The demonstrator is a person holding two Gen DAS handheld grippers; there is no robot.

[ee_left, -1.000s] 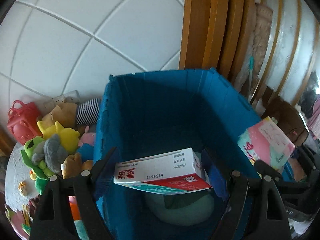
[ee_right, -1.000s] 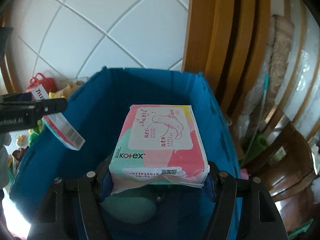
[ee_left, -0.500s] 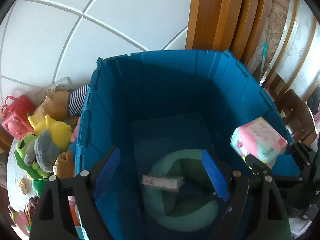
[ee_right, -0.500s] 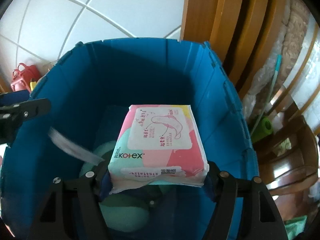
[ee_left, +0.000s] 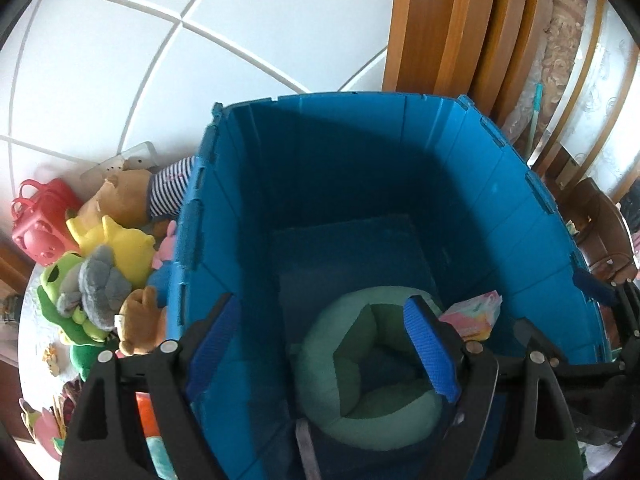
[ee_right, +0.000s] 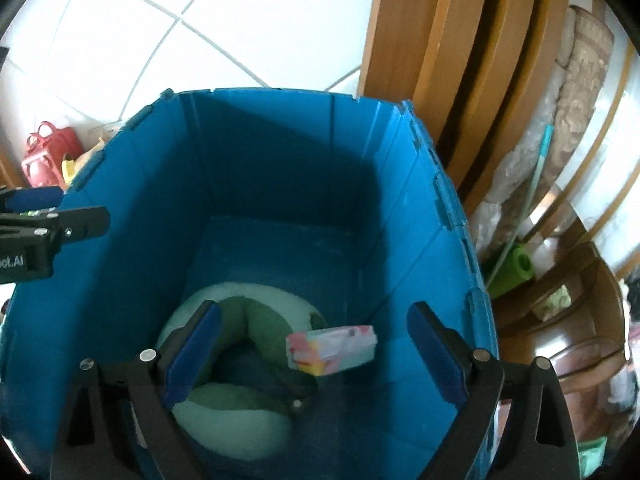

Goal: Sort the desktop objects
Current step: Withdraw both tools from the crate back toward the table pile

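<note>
The left gripper (ee_left: 322, 344) is spread wide with nothing between its blue pads, held over the near left part of the blue crate (ee_left: 400, 120). The right gripper (ee_right: 316, 354) is likewise spread wide and holds nothing, above the near end of the same crate.

Inside the crate, at its near end, a green neck pillow (ee_right: 224, 412) lies on the floor. The pink pad pack (ee_right: 332, 346) sits blurred at the pillow's right side, close to the crate's right wall; whether it rests on the pillow cannot be told. Beyond the pillow the crate floor is dark blue.

Left of the crate, a pile of plush toys (ee_left: 104, 272) lies on the table, with a red toy bag (ee_left: 40, 224) at the far side. Behind the crate are white wall tiles (ee_left: 200, 60) and wooden boards (ee_left: 460, 20).
</note>
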